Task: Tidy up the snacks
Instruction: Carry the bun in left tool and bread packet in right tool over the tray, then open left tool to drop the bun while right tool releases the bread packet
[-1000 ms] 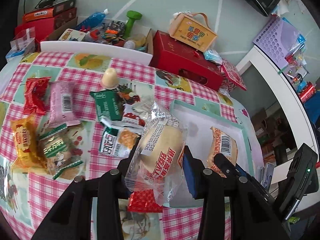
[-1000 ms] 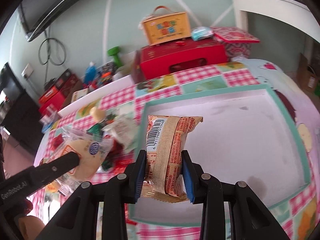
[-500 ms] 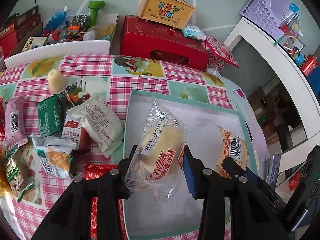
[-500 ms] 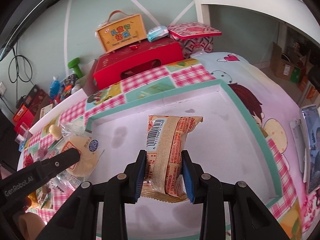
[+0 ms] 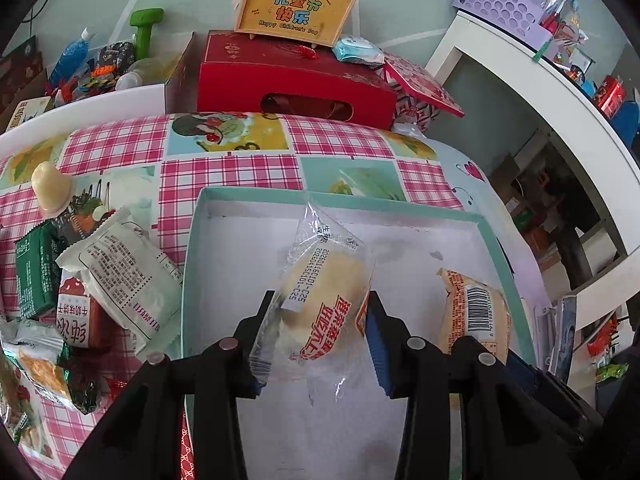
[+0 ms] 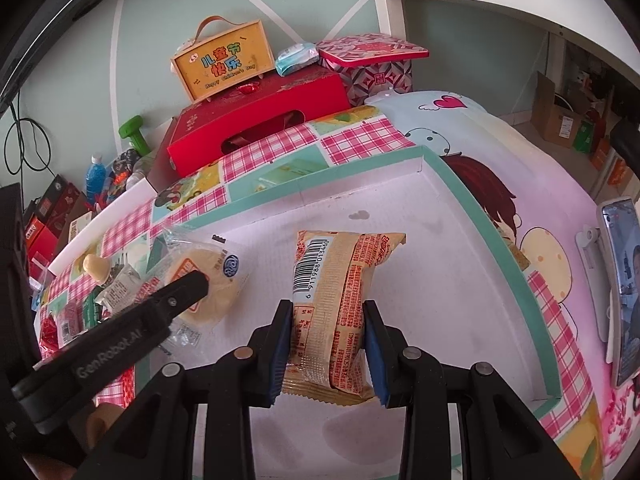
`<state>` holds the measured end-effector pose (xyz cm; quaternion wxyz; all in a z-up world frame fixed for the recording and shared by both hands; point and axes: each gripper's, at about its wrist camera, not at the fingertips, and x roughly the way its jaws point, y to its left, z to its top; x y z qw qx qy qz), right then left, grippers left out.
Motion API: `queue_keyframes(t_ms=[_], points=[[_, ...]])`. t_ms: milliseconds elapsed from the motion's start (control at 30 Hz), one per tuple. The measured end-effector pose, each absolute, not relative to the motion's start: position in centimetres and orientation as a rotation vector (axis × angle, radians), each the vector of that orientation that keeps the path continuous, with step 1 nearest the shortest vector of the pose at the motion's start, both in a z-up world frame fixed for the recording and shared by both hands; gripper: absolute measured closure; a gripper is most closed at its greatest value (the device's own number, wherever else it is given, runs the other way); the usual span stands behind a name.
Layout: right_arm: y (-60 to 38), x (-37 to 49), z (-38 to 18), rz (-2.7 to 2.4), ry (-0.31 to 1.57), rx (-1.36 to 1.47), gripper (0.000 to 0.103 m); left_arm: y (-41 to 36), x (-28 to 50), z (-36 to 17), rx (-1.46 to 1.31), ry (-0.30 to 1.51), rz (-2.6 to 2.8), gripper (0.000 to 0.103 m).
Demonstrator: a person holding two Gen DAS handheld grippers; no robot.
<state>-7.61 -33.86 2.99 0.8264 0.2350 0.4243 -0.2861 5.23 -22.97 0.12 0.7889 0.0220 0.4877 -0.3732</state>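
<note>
- The left tongs [image 5: 320,320] are clenched on a clear-wrapped bun [image 5: 324,304], held over the white floor of the teal-rimmed tray [image 5: 192,240], toward the tray's left half.
- The right tongs [image 6: 326,344] are grasping an orange snack pack [image 6: 336,300] with its barcode facing up, held over the middle of the same tray.
- From the right wrist view, the bun sits left of the orange pack, apart from it, near the tray's left wall.
- Whether either snack touches the tray floor cannot be told.
- Left of the tray, on the checked tabletop [image 5: 224,168], lies a loose heap of snacks: a white packet [image 5: 124,276] just beside the tray's left wall, a green packet [image 5: 34,276] further left, and a cream cone-shaped sweet [image 5: 50,190] beyond them.
- Behind the tray, past the tabletop's far edge, stands a red box [image 5: 292,76] with a yellow gift case [image 5: 294,12] on top of it.
- Right of the tray a phone [image 6: 622,292] lies on the cloth.
</note>
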Motion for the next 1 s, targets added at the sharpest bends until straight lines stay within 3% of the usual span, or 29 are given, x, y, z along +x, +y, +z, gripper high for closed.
queue_keyframes(t_ms=[700, 833, 1000], points=[[-33.8, -7.9, 3.3, -0.62, 0.896, 0.493, 0.066, -18.8, 4.1, -0.9, -0.092, 1.133, -0.746, 0.057], [-33.8, -7.9, 3.3, -0.631, 0.894, 0.489, 0.065, -18.2, 4.2, -0.2, -0.086, 1.119, -0.719, 0.027], [-34.0, -8.1, 3.4, -0.635, 0.892, 0.5, 0.064, -17.9, 4.2, 1.8, -0.057, 1.081, -0.707, 0.022]])
